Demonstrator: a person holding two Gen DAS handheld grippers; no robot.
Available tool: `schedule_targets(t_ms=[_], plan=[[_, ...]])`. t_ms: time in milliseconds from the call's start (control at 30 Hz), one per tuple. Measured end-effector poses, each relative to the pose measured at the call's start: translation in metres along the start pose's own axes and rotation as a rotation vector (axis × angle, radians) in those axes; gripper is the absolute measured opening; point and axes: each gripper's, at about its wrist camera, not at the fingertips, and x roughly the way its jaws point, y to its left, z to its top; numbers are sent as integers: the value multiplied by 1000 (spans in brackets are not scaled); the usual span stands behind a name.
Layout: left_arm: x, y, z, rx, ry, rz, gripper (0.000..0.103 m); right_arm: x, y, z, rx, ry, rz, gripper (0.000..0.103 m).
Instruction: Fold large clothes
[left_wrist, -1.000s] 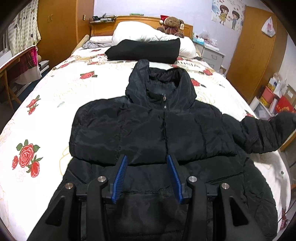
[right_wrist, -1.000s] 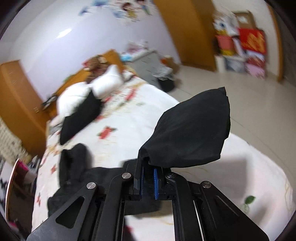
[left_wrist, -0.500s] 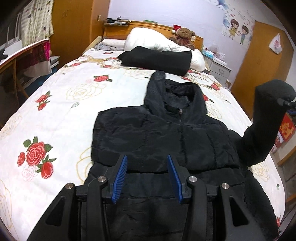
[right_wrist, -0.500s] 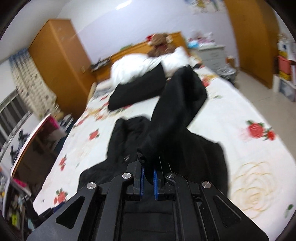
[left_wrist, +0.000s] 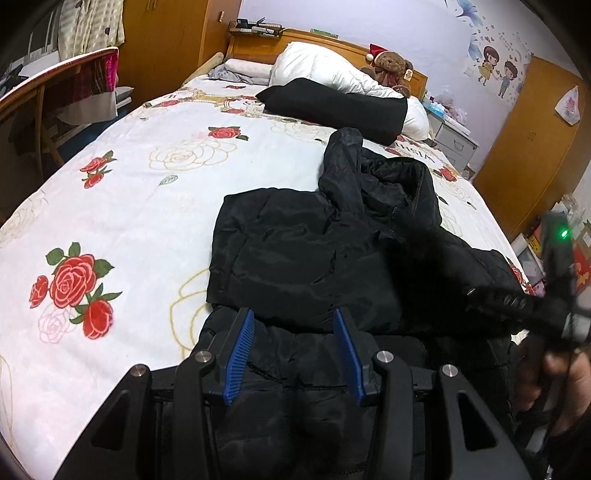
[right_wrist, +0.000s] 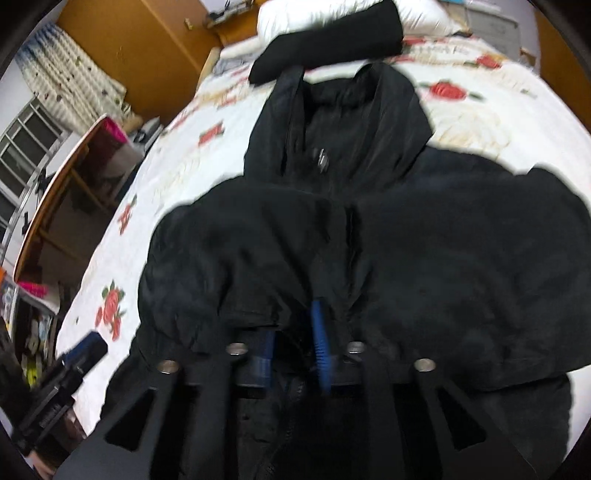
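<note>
Zipper pull (right_wrist: 322, 158) visible only right wrist; teddy bear (left_wrist: 390, 66) only left.

A bed (left_wrist: 140, 206) with a rose sheet is seen. A black jacket (left_wrist: 314, 258), a black roll (left_wrist: 332, 105) and white pillows (left_wrist: 321, 70) are laid on it.

You can read only one piece of text: capital letters printed on the bedspread (left_wrist: 155, 221), seen upside down near the far right edge of the bed, just past the black jacket's hood (left_wrist: 373, 177) and below the black pillow (left_wrist: 332, 107). They look like "VISIHA", though the ends are partly covered. Your right wrist view is too blurred to read.
</note>
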Motion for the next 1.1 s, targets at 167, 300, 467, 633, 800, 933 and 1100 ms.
schedule_targets(t_ms=[167, 300, 467, 633, 800, 933, 1100], plan=[[1, -7, 8, -18, 6, -40, 59, -19, 9, -8, -32, -25, 76, 62], [3, -20, 21, -44, 15, -96, 68, -66, 7, -7, -63, -97, 148, 68], [31, -53, 36, -19, 72, -173, 75, -115, -36, -10, -41, -221, 64, 68], [99, -86, 36, -4, 238, -186, 73, -146, -121, -14, 151, -282, -88, 61], [113, -98, 30, 43, 193, -160, 12, -138, -156, -11, 184, -274, -202, 26], [106, -84, 27, 48, 126, -81, 9, -95, -143, -8, 105, -204, -199, 24], [121, -65, 25, 27, 138, -51, 9, -31, -137, -21, 59, -127, -219, 24]])
